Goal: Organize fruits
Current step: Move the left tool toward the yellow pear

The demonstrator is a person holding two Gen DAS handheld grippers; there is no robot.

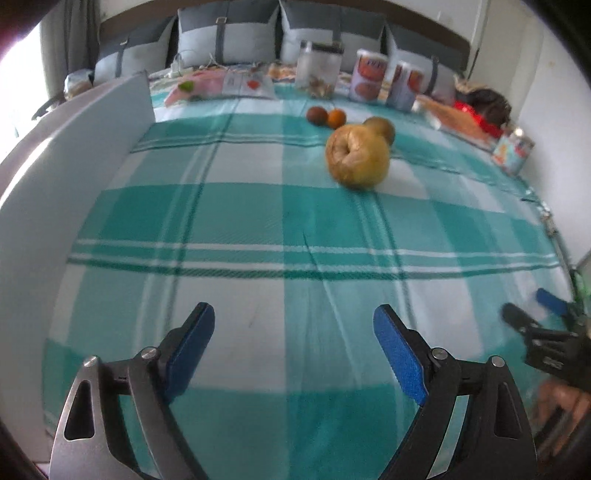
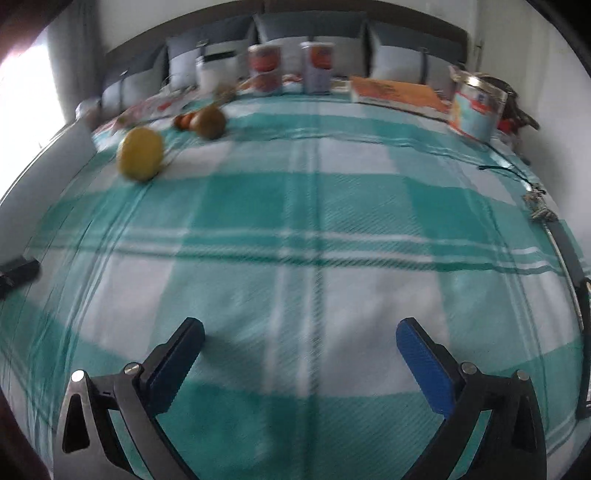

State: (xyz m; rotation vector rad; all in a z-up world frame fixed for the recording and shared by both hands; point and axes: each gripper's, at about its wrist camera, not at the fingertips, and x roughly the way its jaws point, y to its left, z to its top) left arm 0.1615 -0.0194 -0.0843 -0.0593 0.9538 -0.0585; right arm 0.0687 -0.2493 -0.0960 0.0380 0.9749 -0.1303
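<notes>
A yellow apple (image 1: 357, 155) lies on the teal checked cloth (image 1: 258, 221), far ahead of my open, empty left gripper (image 1: 294, 323). Behind it sit a brownish-green pear (image 1: 382, 127), a dark brown fruit (image 1: 317, 115) and a small orange fruit (image 1: 337, 118). My right gripper (image 1: 532, 314) shows at the right edge of the left wrist view. In the right wrist view the apple (image 2: 140, 153), the pear (image 2: 210, 122) and a small reddish fruit (image 2: 183, 120) lie far left. My right gripper (image 2: 300, 332) is open and empty above the cloth.
A white board (image 1: 74, 155) stands along the left side. Tins (image 1: 367, 75), a clear jar (image 1: 319, 68), packets (image 1: 236, 83) and grey pillows (image 1: 225, 35) line the back. Another tin (image 2: 476, 107) and an orange box (image 2: 399, 92) stand at the back right.
</notes>
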